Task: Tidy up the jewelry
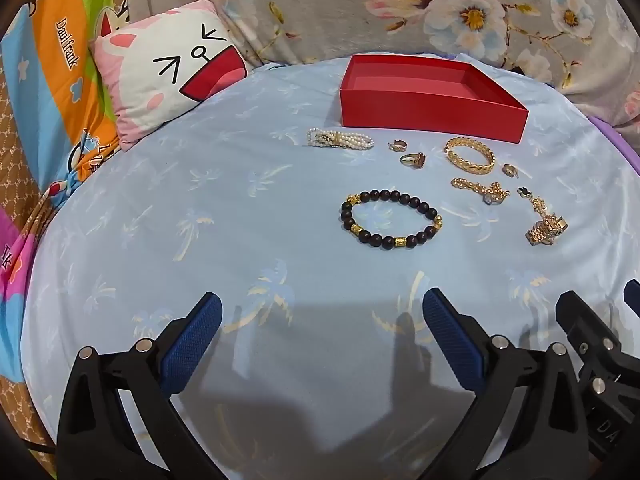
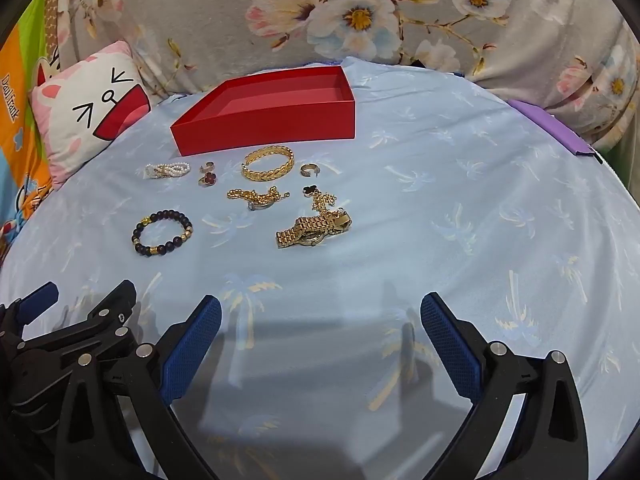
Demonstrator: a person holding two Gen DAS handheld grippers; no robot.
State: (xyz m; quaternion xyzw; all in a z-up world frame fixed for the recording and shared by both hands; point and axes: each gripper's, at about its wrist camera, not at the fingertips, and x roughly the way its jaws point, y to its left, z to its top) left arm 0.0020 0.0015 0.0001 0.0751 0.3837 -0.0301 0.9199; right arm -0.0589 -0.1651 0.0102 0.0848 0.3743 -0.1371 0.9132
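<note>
An empty red box (image 1: 432, 110) (image 2: 264, 132) stands at the back of a light blue sheet. In front of it lie a pearl bracelet (image 1: 340, 139) (image 2: 167, 170), a gold bangle (image 1: 470, 156) (image 2: 267, 164), several rings (image 1: 414, 159) (image 2: 208, 179), a gold chain (image 1: 480, 189) (image 2: 256, 196), a dark bead bracelet (image 1: 390, 218) (image 2: 162, 233) and a gold watch (image 1: 546, 228) (image 2: 314, 232). My left gripper (image 1: 322, 316) and right gripper (image 2: 320, 316) are open, empty, side by side, short of the jewelry.
A cartoon pillow (image 1: 168, 72) (image 2: 86, 110) lies at the back left. A floral blanket (image 1: 440, 4) (image 2: 360, 20) runs along the back. A purple edge (image 2: 552, 128) shows at the right. A colourful blanket (image 1: 52, 80) lies at the left.
</note>
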